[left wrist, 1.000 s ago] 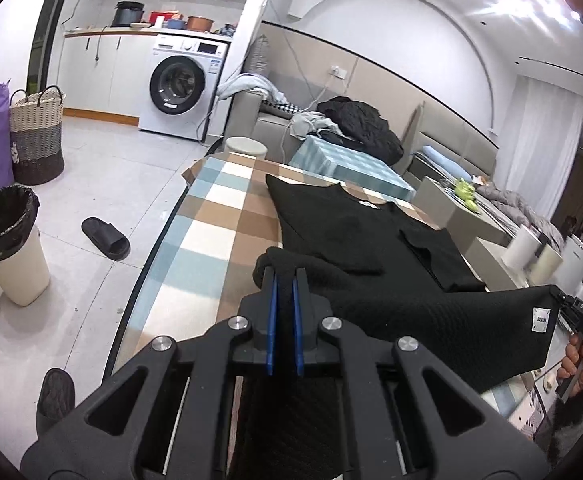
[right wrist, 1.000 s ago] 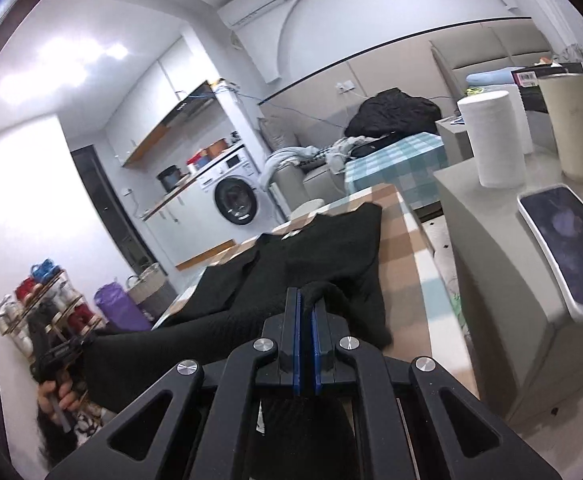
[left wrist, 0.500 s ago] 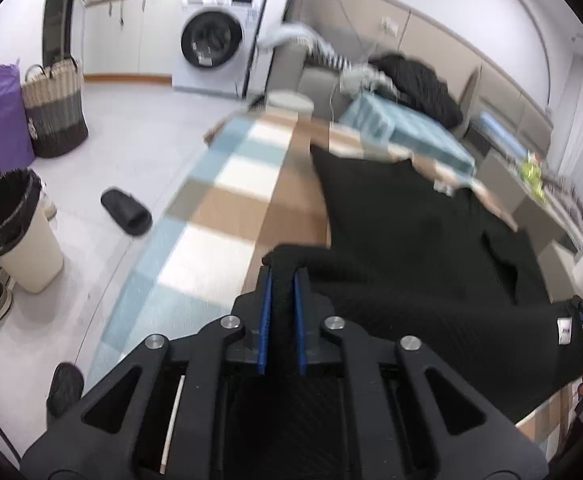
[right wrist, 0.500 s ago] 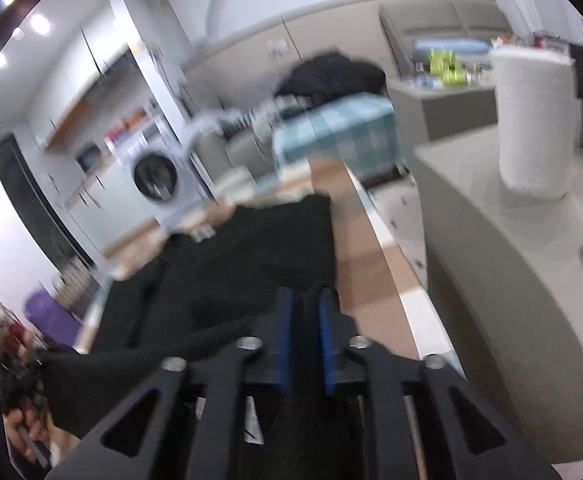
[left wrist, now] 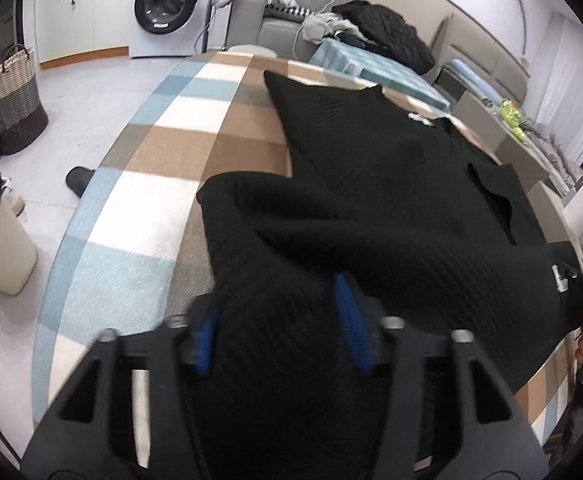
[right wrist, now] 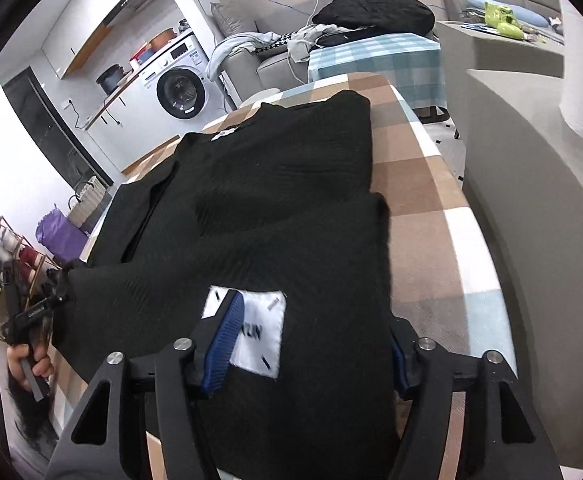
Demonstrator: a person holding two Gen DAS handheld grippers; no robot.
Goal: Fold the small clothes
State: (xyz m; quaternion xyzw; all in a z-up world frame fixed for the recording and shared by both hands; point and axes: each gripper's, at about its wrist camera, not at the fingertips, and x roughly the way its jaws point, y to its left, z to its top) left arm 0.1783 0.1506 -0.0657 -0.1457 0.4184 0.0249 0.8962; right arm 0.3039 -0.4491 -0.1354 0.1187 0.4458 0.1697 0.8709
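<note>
**Black knit top: hem folded up, both tongs letting go**

Black knit top (left wrist: 391, 184) lies on the checked surface (left wrist: 163, 148), filling the centre and right of the left wrist view and the centre of the right wrist view. Collar end sits toward the top of both frames, with a small white neck tag visible there. One sleeve (right wrist: 131, 208) looks tucked inward across the body at centre left of the right wrist view.

Lower edge is doubled up over the body: a thick rolled fold shows at centre of the left wrist view, and a white label (right wrist: 247, 332) on the cloth's inner side faces up at lower centre of the right wrist view.

Left tongs (left wrist: 279, 336), bottom centre: jaws have just been opening, blue pads stand apart, cloth bunched between them and draped over the left pad. Pads do not appear to press; cloth looks loose. Right tongs (right wrist: 311, 344), bottom centre: jaws have just been opening, stand wider, folded edge lying between the pads, no squeeze visible. Each tool also shows at the edge of the other's view, at a corner of the fold.

Progress, as judged:
- Done: garment spread, sleeve in, bottom-to-top fold laid down.
- Fold is untidy on the left-tongs side, humped and not flat.
- Left: pull tongs clear without dragging cloth, flatten the hump, possibly one more fold to make a compact packet.

Other clothes sit on the sofa (left wrist: 283, 28) at upper centre; whether they are part of the job I cannot tell.
</note>
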